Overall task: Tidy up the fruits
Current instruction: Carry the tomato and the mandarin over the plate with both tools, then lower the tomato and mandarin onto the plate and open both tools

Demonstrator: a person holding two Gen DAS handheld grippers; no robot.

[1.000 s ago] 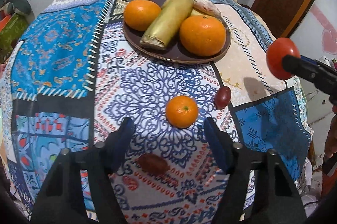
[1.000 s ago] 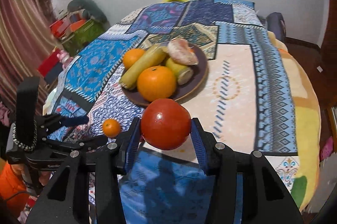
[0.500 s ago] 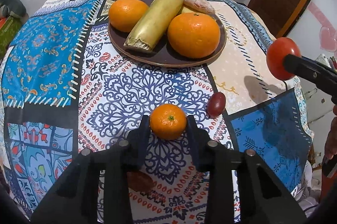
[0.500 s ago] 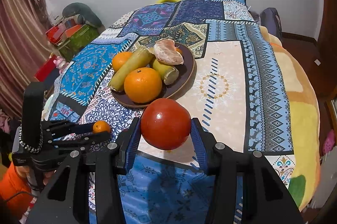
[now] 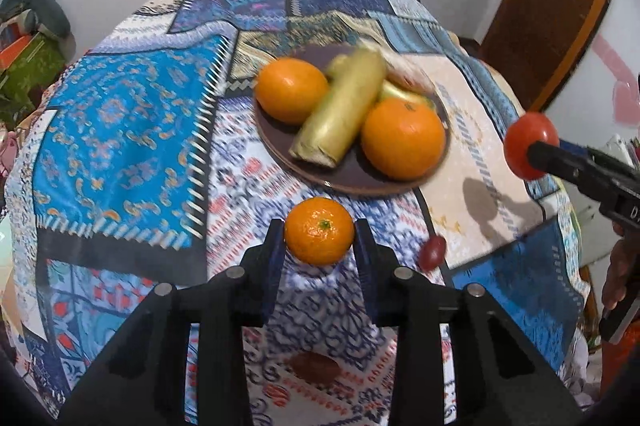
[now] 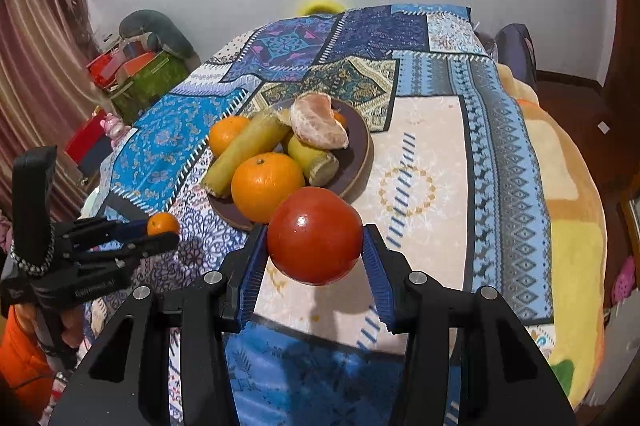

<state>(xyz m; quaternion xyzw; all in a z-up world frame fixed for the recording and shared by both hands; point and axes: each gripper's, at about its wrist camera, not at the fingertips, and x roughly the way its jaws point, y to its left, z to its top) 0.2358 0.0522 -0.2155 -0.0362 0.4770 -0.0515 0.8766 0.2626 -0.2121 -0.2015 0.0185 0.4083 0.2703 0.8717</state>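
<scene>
My left gripper (image 5: 319, 246) is shut on a small mandarin (image 5: 319, 241) and holds it just above the patterned cloth, in front of the brown plate (image 5: 440, 165). On the plate lie two big oranges (image 5: 402, 137), a yellow-green stalk piece (image 5: 340, 113) and, seen from the right wrist, a peeled citrus (image 6: 318, 123). My right gripper (image 6: 314, 246) is shut on a red tomato (image 6: 314, 234), held in the air right of the plate. The left wrist view shows that tomato (image 5: 528, 141) at its right edge. From the right wrist, the left gripper (image 6: 158, 232) with its mandarin (image 6: 162, 224) shows at the left.
Two dark red dates lie on the cloth: one right of the left gripper (image 5: 432, 254), one between its arms (image 5: 314, 368). The patchwork cloth (image 6: 440, 165) covers a rounded surface that drops off at the right. Clutter (image 6: 132, 73) stands by the left wall.
My left gripper closed around the small mandarin and then lifted it off the cloth toward the plate. The right gripper kept the tomato where it was.
</scene>
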